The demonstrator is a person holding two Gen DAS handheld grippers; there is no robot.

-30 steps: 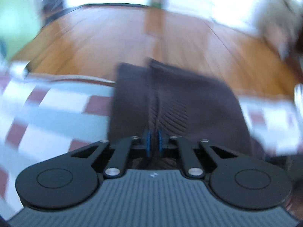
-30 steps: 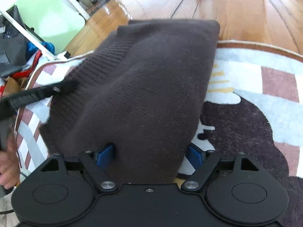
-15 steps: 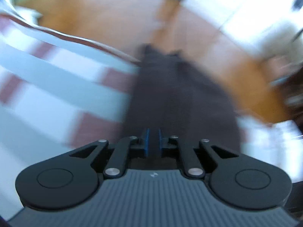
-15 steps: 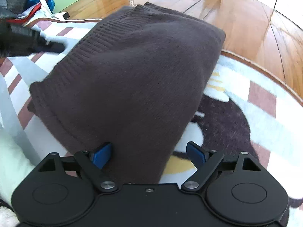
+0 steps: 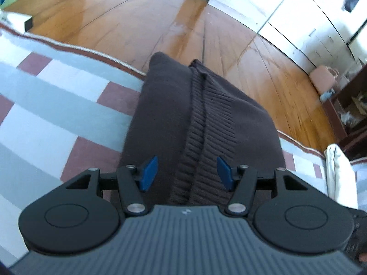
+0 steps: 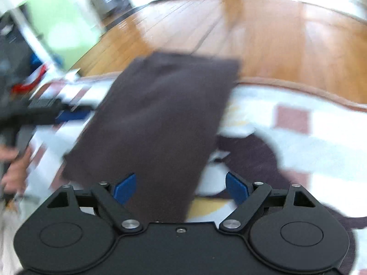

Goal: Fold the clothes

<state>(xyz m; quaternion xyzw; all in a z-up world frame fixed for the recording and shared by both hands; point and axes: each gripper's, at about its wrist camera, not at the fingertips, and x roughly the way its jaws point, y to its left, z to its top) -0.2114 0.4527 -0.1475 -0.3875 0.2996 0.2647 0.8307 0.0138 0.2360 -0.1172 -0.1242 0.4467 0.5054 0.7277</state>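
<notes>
We see a folded brown sweater (image 5: pixel 165 119) lying on the checked blanket (image 5: pixel 45 105).
Our left gripper (image 5: pixel 187 171) straddles its near ribbed edge, jaws spread wide; our right gripper (image 6: pixel 181 186) hovers likewise parted, gripping nothing.

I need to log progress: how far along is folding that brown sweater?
Mostly done: the brown sweater lies folded into a compact stack on the patterned blanket. In hand: nothing; left gripper and right gripper are both open. Left: maybe tidying or setting it aside.
</notes>
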